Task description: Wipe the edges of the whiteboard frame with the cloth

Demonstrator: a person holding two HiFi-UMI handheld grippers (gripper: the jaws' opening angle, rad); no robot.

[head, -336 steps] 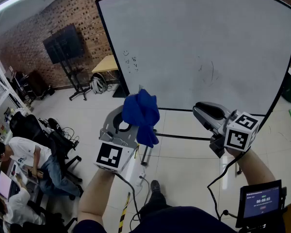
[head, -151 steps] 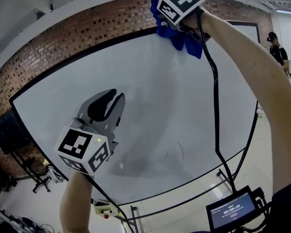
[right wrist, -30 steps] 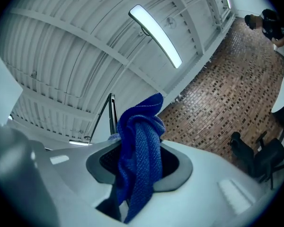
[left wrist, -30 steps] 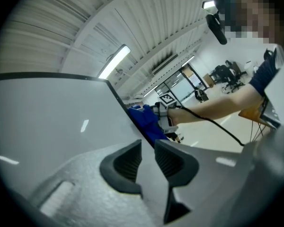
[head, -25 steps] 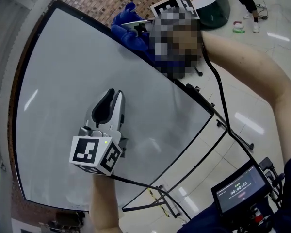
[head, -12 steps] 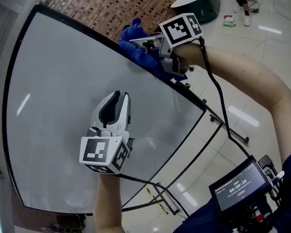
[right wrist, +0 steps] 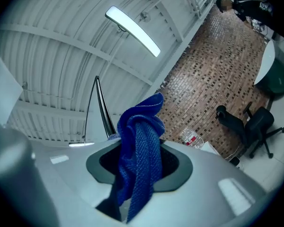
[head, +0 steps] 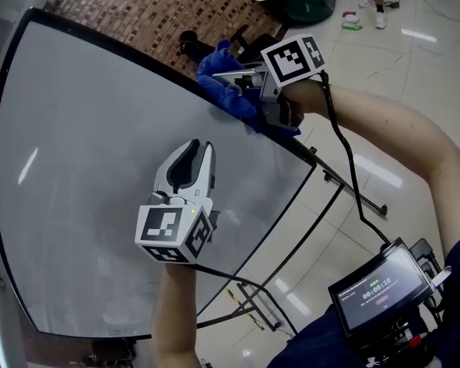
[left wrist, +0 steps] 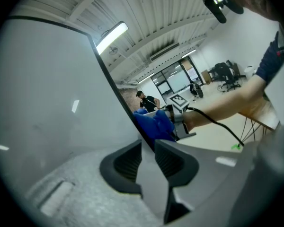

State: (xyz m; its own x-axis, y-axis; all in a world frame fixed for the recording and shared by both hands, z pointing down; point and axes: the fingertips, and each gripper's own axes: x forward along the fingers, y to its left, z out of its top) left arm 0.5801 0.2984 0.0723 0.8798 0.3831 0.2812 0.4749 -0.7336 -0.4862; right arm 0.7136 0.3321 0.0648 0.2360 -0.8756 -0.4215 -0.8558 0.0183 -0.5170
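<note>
The whiteboard (head: 92,129) fills the left of the head view, its black frame (head: 138,60) slanting down to a corner at the right. My right gripper (head: 234,79) is shut on a bunched blue cloth (head: 215,67) that rests against this frame edge. In the right gripper view the cloth (right wrist: 142,126) hangs between the jaws beside the frame (right wrist: 102,108). My left gripper (head: 201,146) is shut and holds nothing in front of the board's surface. The left gripper view looks along the frame (left wrist: 113,79) to the cloth (left wrist: 154,124).
A small screen (head: 379,286) hangs at the lower right. The board's black stand legs (head: 353,190) spread over the tiled floor. A black office chair (right wrist: 251,124) and a bottle (right wrist: 191,138) stand by the brick wall. A person (left wrist: 146,100) stands far off.
My right gripper has slid the cloth down along the frame edge toward the corner. The left gripper has sunk as well, still shut and holding nothing.
</note>
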